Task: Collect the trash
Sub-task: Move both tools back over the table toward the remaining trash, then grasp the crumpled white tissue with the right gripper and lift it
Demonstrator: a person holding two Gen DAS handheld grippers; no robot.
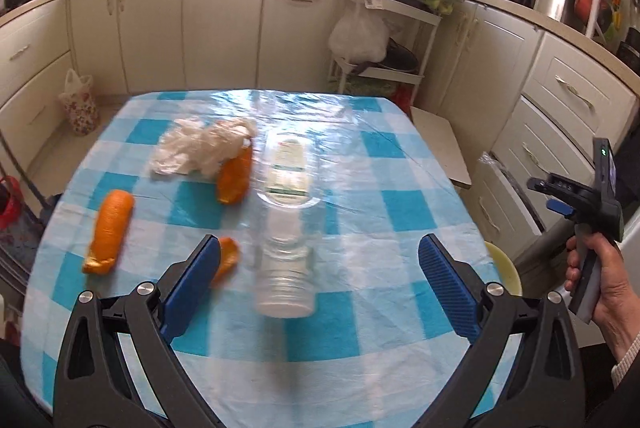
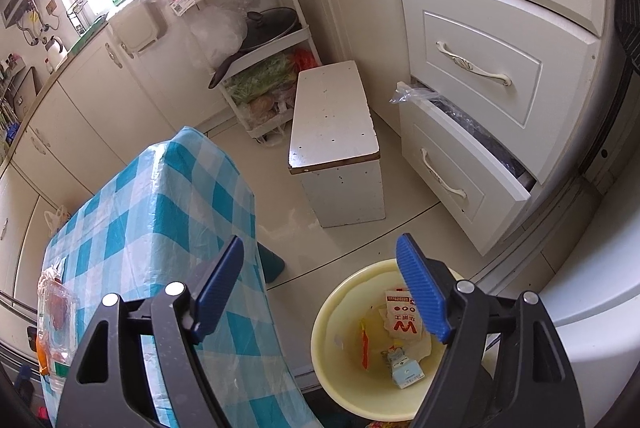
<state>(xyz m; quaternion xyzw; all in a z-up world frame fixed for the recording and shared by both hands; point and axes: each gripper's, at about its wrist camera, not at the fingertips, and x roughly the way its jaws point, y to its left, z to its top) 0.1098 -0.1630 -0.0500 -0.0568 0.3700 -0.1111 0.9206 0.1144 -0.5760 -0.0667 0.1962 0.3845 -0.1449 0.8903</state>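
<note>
Left wrist view: the left gripper (image 1: 319, 260) gapes wide and empty over a blurred clear bottle (image 1: 286, 228) — apparently lying on the checked table (image 1: 400, 172); orange peels (image 1: 110, 228) at 9 o'clock.

Right wrist view: the right gripper (image 2: 322, 288) spreads wide, holding nothing — above the cream bin (image 2: 340, 360), wrappers (image 2: 402, 322) inside.
</note>
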